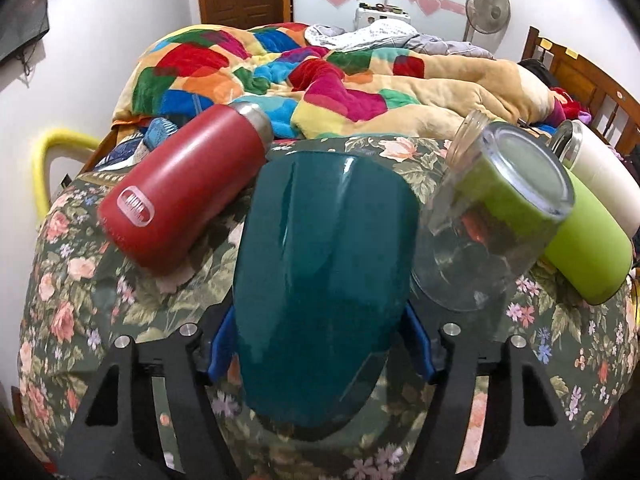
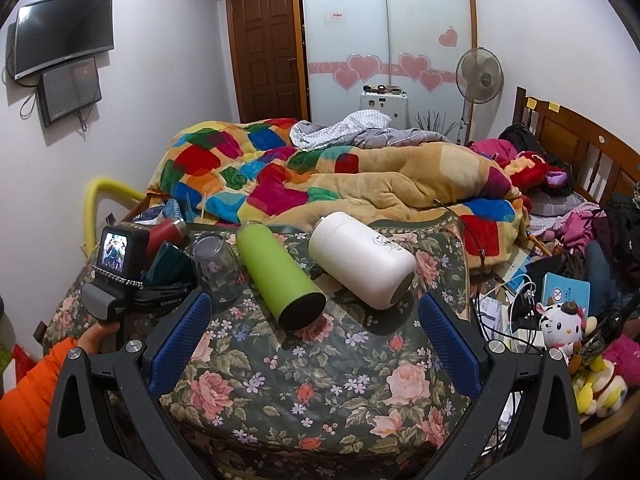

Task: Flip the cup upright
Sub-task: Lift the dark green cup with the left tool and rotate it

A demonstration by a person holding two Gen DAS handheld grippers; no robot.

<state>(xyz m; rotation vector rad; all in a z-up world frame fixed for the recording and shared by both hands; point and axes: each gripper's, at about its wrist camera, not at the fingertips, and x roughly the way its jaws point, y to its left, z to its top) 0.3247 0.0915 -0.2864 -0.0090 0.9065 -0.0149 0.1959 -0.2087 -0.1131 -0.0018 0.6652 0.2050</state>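
A dark teal cup (image 1: 320,280) lies on the floral cushion (image 1: 80,280), base toward the camera, and fills the middle of the left wrist view. My left gripper (image 1: 322,344) is shut on the teal cup, with a blue pad (image 1: 222,344) pressed against each side. In the right wrist view the cup (image 2: 168,264) shows at the far left, held by the left gripper (image 2: 160,288). My right gripper (image 2: 316,344) is open and empty, above the cushion's front part (image 2: 312,392).
A red flask (image 1: 184,188), a clear glass (image 1: 476,240), a green bottle (image 2: 280,276) and a white bottle (image 2: 360,260) lie on the cushion. A colourful blanket (image 2: 320,176) lies behind. Toys and cables (image 2: 560,320) crowd the right side.
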